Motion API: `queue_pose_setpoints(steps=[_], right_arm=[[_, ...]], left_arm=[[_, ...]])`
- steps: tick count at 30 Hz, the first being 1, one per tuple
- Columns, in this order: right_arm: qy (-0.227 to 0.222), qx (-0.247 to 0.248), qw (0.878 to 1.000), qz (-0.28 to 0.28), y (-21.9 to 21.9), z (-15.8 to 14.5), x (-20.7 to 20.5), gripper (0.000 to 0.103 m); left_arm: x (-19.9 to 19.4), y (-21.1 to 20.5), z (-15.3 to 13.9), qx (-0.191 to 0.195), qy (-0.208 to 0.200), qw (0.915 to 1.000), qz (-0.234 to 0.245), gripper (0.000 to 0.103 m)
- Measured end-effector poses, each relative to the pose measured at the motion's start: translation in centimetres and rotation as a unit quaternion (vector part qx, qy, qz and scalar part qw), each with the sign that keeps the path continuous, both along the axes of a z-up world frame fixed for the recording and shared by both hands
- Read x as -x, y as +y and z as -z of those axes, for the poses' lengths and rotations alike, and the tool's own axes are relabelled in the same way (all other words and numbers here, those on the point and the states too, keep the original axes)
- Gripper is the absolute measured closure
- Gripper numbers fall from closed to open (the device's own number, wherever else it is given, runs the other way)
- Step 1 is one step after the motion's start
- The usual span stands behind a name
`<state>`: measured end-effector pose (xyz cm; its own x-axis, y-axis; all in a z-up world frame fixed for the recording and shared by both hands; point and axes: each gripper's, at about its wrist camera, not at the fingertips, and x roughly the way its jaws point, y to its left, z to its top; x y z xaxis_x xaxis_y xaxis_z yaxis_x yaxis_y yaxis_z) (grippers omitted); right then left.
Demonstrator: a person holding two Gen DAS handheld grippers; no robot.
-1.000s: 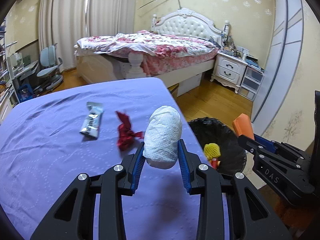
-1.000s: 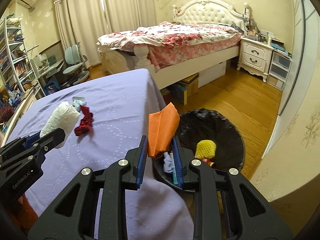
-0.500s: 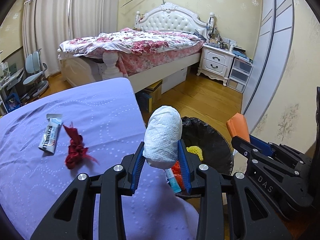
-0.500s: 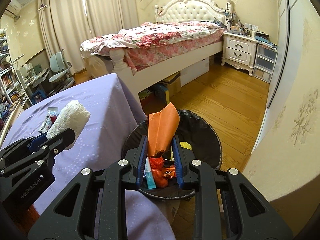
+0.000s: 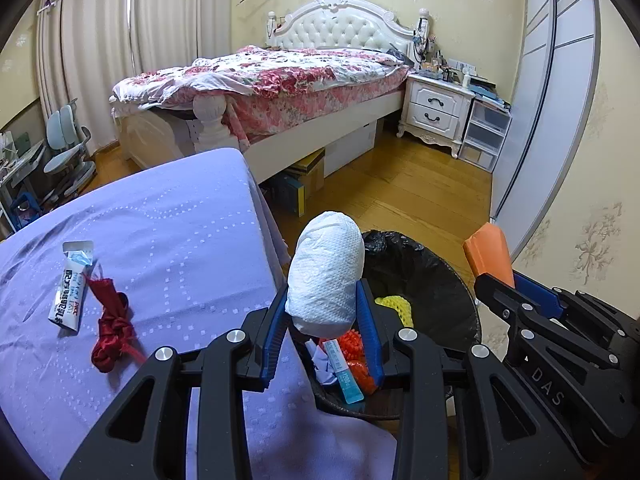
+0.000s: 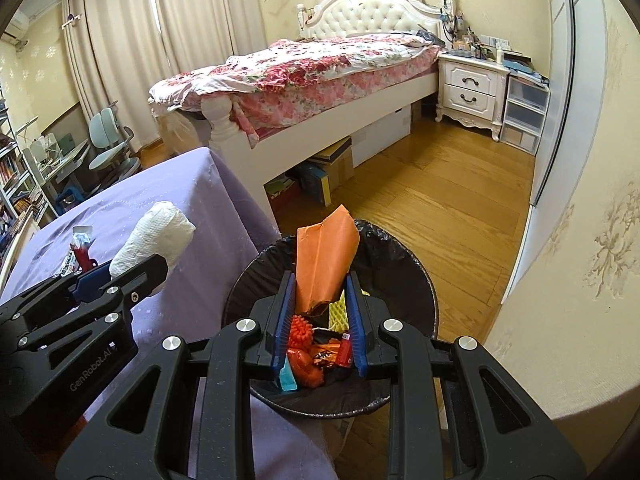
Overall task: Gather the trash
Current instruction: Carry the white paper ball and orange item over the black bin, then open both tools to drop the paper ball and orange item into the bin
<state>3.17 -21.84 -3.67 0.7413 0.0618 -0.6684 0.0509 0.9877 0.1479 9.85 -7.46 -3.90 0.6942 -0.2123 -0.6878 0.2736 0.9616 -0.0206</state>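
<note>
We keep our left gripper (image 5: 323,310) pinching the crumpled white paper-towel wad (image 5: 326,270) and our right gripper (image 6: 320,300) clamped on the folded orange paper (image 6: 325,258), both poised just above the black-lined bin (image 6: 400,276) below for dropping.

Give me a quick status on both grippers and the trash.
Left gripper shut on white paper wad. Right gripper shut on orange paper, over black-lined bin. Nothing blocking the bin; red ribbon, wrapper remain on table.
</note>
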Motion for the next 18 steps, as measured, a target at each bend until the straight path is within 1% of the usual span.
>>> queue_pose_setpoints(steps=[15, 18], right_arm=[[0.018, -0.007, 1.000, 0.012, -0.8, 1.1, -1.8, 0.078], [0.018, -0.008, 1.000, 0.017, -1.0, 1.3, -2.1, 0.077]], left_arm=[[-1.4, -1.4, 1.2, -0.014, 0.022, 0.9996, 0.005, 0.067], [-1.5, -1.5, 1.2, -0.015, 0.022, 0.9996, 0.006, 0.063]])
